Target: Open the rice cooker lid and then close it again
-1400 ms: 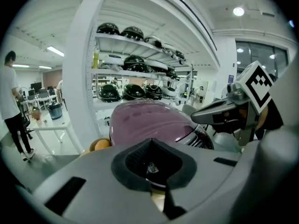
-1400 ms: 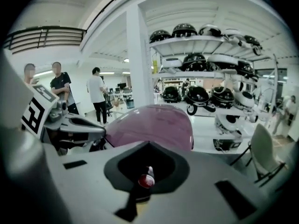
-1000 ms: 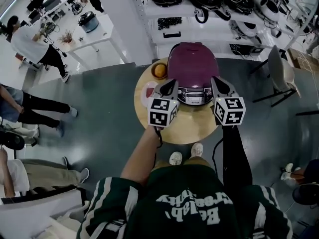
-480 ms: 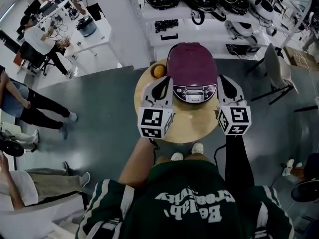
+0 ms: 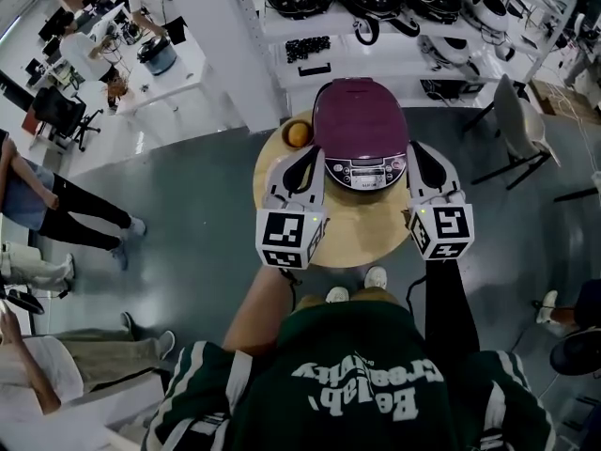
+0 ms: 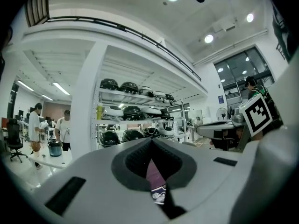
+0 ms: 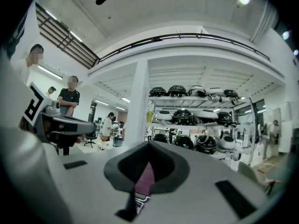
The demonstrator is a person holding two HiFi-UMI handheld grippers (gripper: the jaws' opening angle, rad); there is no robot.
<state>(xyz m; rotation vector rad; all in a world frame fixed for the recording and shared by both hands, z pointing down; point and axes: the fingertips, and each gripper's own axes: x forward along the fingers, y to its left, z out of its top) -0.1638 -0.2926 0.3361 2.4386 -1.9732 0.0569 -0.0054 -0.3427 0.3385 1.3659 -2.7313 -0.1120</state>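
We see the purple, rounded rice cooker on the far half of a round, pale wooden table. Its dark purple lid is down, and its silver control panel faces us. An orange round fruit lies on the table just left of the cooker.

The cooker sits between our two tools. The left gripper hangs at the cooker's near left side and the right gripper at its near right side, each beside the control panel. From the head view we cannot tell whether either one touches the body.

In the left gripper view the left gripper has its jaws clenched together with nothing between them. A sliver of the rice cooker shows low down through the notch in the pads. The right gripper is likewise clenched and empty, with the rice cooker below its tips.

Both tools point away from us and roughly level, toward white shelving stacked with black and white rounded appliances on the far side. Their black-and-white marker cubes sit nearest us. Behind them, our bare left forearm and dark-sleeved right forearm reach forward, about parallel.
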